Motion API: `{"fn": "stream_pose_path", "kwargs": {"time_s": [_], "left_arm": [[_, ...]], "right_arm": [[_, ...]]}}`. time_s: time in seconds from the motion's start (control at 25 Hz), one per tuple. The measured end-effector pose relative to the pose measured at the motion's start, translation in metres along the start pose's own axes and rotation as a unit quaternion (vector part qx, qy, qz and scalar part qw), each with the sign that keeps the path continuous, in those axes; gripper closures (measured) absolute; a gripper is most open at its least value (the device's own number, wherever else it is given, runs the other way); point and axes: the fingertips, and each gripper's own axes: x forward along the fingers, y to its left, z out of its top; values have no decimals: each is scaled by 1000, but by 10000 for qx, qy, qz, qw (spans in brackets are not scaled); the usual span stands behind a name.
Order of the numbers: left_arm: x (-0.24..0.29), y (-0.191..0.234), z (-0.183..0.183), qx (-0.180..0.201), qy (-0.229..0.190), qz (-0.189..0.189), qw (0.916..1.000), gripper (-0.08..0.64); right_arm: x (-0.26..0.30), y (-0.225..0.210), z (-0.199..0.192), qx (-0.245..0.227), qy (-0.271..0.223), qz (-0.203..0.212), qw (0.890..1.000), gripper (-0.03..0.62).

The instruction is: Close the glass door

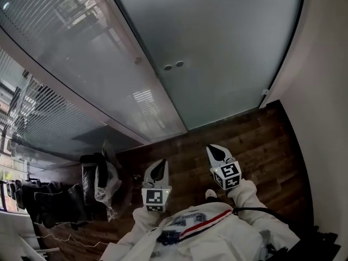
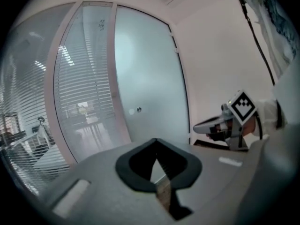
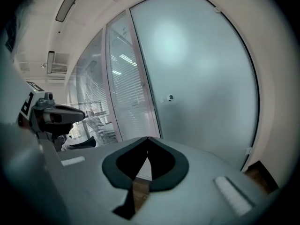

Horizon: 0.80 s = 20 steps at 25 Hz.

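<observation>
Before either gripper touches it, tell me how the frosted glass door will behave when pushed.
The frosted glass door is one tall pane, so it is probably stiff and heavy. Its surface looks smooth, with only two small round fittings, so jaws would likely slip on it. It probably pivots at the lower corner bracket.

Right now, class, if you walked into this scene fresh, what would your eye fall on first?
The big frosted glass door fills the upper middle of the head view, with two small round fittings near its left edge. Below it, over the dark wooden floor, the left gripper and right gripper point toward it, jaws together and empty.
</observation>
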Motion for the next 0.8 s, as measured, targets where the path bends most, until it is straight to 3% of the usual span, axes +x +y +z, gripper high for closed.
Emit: {"fn": "stream_pose_path", "kwargs": {"time_s": [0.16, 0.32, 0.52, 0.8], "left_arm": [[-27, -24, -9, 24, -35, -227, 9997, 558], [-59, -33, -40, -286, 74, -266, 9992, 558], [-98, -29, -65, -721, 34, -60, 9974, 558], [-148, -36, -81, -910, -104, -47, 9958, 558]], "right_arm": [[-30, 16, -39, 148, 407, -104, 9990, 584], [-52, 48, -82, 326, 732, -112, 9967, 585], [-75, 105, -128, 532, 1160, 100, 9918, 584], [-117, 148, -148, 586, 1121, 170, 9918, 584]]}}
